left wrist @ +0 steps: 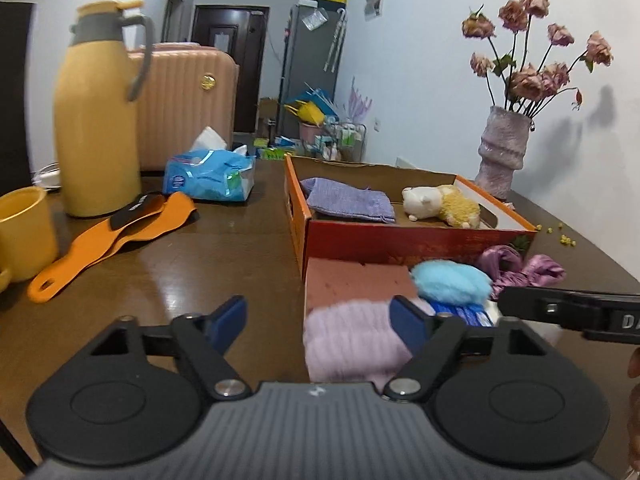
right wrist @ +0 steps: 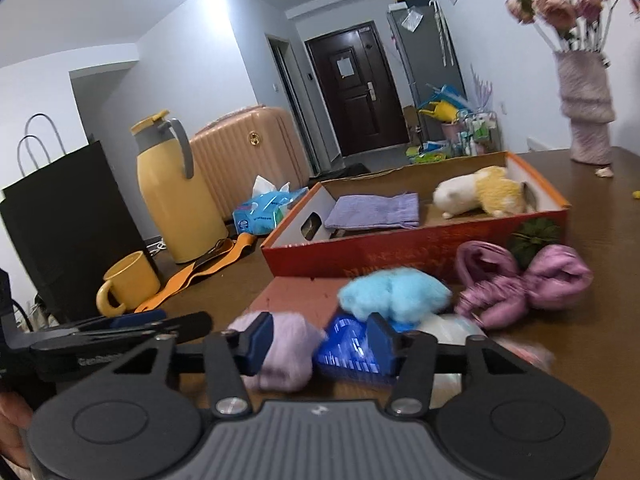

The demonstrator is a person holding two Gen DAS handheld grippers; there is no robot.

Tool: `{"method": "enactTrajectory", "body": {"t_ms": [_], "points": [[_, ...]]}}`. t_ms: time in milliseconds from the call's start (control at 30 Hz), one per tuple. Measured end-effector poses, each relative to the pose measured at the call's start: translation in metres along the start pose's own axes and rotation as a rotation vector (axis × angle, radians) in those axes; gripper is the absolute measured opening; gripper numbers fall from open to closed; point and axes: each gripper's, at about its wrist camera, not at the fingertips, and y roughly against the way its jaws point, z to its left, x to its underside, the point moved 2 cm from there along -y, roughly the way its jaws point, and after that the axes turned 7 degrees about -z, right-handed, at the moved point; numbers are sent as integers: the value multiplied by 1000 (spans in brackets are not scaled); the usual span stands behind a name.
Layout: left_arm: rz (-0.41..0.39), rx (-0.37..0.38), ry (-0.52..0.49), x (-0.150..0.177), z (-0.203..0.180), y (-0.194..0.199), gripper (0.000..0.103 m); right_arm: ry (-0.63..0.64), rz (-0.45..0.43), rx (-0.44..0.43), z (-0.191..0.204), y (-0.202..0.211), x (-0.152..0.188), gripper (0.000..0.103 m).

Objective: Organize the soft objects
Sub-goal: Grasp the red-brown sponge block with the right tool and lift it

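Note:
A red cardboard box [left wrist: 400, 240] [right wrist: 400, 252] holds a folded purple cloth [left wrist: 348, 200] [right wrist: 376, 210] and a white-and-yellow plush toy [left wrist: 440, 204] [right wrist: 480, 194]. In front of it lie a pink foam slab [left wrist: 352, 282], a blue fluffy ball [left wrist: 452, 282] [right wrist: 396, 294], a purple satin bow [left wrist: 520, 268] [right wrist: 520, 284], a lilac fluffy piece [left wrist: 352, 344] [right wrist: 284, 356] and a blue packet [left wrist: 464, 314] [right wrist: 348, 354]. My left gripper [left wrist: 320, 322] is open, its right finger in front of the lilac piece. My right gripper [right wrist: 320, 340] stands open over the lilac piece and blue packet.
On the left of the brown table [left wrist: 200, 264] stand a yellow thermos [left wrist: 98, 120], a yellow mug [left wrist: 24, 232], an orange strap [left wrist: 116, 236] and a tissue pack [left wrist: 210, 176]. A vase of dried roses [left wrist: 504, 152] is at the back right. A black bag [right wrist: 60, 216] stands far left.

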Motion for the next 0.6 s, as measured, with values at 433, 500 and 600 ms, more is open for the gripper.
{"method": "enactTrajectory", "body": {"t_ms": [433, 500, 600], "points": [[209, 178, 244, -3, 42, -93, 31, -43, 156, -4, -7, -116, -1, 29], [202, 171, 255, -3, 44, -91, 30, -53, 155, -18, -7, -121, -1, 31], [164, 157, 248, -10, 41, -80, 30, -65, 131, -31, -4, -116, -4, 30]]}}
